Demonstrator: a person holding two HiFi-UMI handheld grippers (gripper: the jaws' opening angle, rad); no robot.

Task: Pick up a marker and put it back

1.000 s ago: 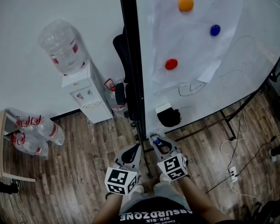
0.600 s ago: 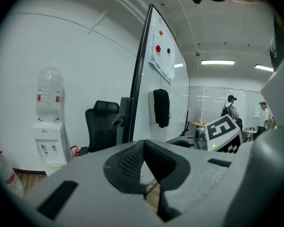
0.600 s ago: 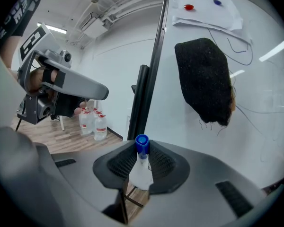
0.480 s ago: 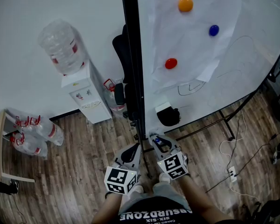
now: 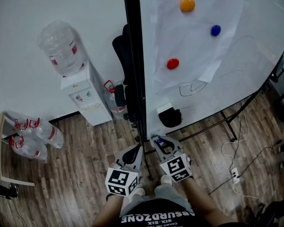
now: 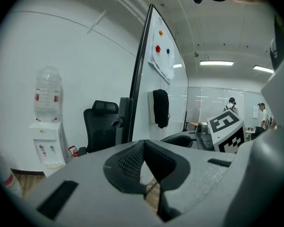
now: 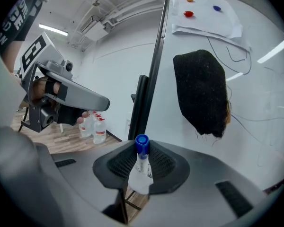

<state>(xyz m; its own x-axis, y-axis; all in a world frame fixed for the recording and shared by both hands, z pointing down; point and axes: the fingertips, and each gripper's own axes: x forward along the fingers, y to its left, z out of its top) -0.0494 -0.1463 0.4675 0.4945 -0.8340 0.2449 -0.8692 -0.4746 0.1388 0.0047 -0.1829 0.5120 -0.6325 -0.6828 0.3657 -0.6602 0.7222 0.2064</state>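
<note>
Far left on the wood floor [image 5: 80, 169] there's a bunch of plastic bottles [image 5: 35, 136] lying around. Then comes a white water dispenser [image 5: 83, 96] against the wall, with its big jug [image 5: 60, 45] on top. Next to that, a black office chair [image 5: 120, 51] sits tucked right behind the dark post [image 5: 135, 56] of the whiteboard [image 5: 260, 60].

Bottom middle, the person holds both tools side by side, close together, both aimed toward the foot of the board. The left tool [image 5: 136, 149] is clamped closed with nothing in it. In the left gripper view the two pads meet tip to tip, with just a sliver of floor showing below them.

The right tool [image 5: 156, 140] is the one with the goods: it's gripping the marker [image 7: 140, 169]. The whitish barrel is pinched between the two pads, lined up along the jaws. Its blue cap [image 7: 141, 143] pokes out past the tips, just right of the post. Whether the cap touches the board, I can't tell.

Up and right of the cap, a black eraser [image 7: 201, 91] is stuck on the whiteboard, apart from the marker. Higher up is a sheet of paper [image 5: 203, 46] with three round magnets on it: a red magnet [image 5: 173, 64], an orange magnet [image 5: 187, 4] and a blue magnet [image 5: 215, 30]. There are some thin pen scribbles below the sheet. Far right on the floor are loose cables and a power strip [image 5: 236, 175].
</note>
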